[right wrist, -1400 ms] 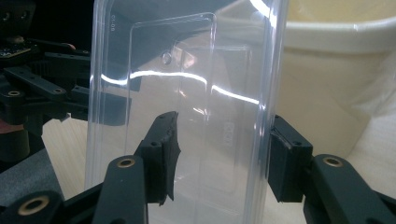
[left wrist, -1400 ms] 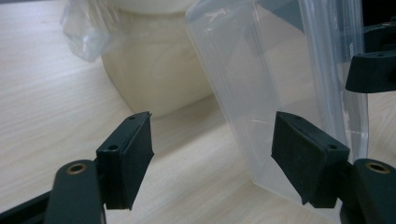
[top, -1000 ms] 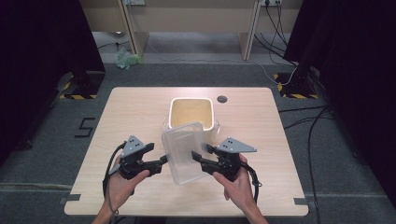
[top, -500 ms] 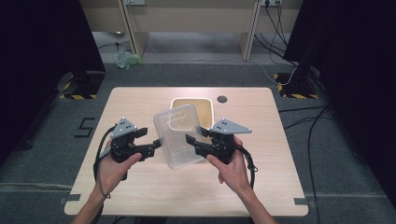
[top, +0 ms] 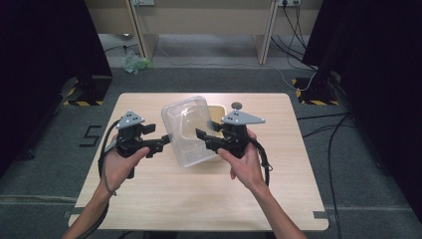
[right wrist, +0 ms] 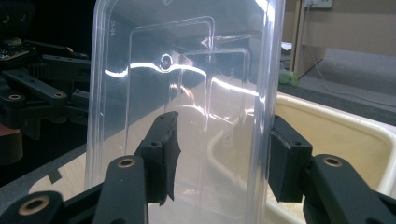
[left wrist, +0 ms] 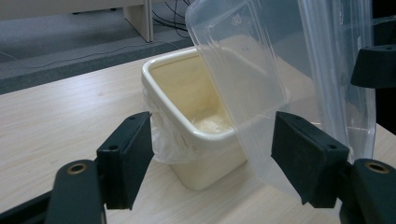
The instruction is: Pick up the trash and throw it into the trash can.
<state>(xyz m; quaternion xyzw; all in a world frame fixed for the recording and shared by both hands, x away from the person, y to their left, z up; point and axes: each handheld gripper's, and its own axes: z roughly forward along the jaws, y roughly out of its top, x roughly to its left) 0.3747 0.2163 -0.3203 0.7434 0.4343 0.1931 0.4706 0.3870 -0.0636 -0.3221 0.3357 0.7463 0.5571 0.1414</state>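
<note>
Above the table's middle, the clear plastic box [top: 191,130] is up in the air, tipped on its side, w/ its open side turned toward the person's right. It hangs just over the cream tub [top: 217,115], which sits on the table [top: 149,199] w/ a thin bag lining it.

The right gripper [top: 201,135] pinches the box's rim: in the right gripper view, one black pad [right wrist: 163,154] is inside the box and the other is outside, w/ the clear wall [right wrist: 261,93] between them. The left gripper [top: 166,140] is at the box's other side, jaws spread wide. In the left gripper view its pads [left wrist: 128,161] stand well apart, and the box's edge [left wrist: 252,93] sits near the far one; can't tell if they touch.

A small dark round thing [top: 236,105] lies on the table behind the tub.
</note>
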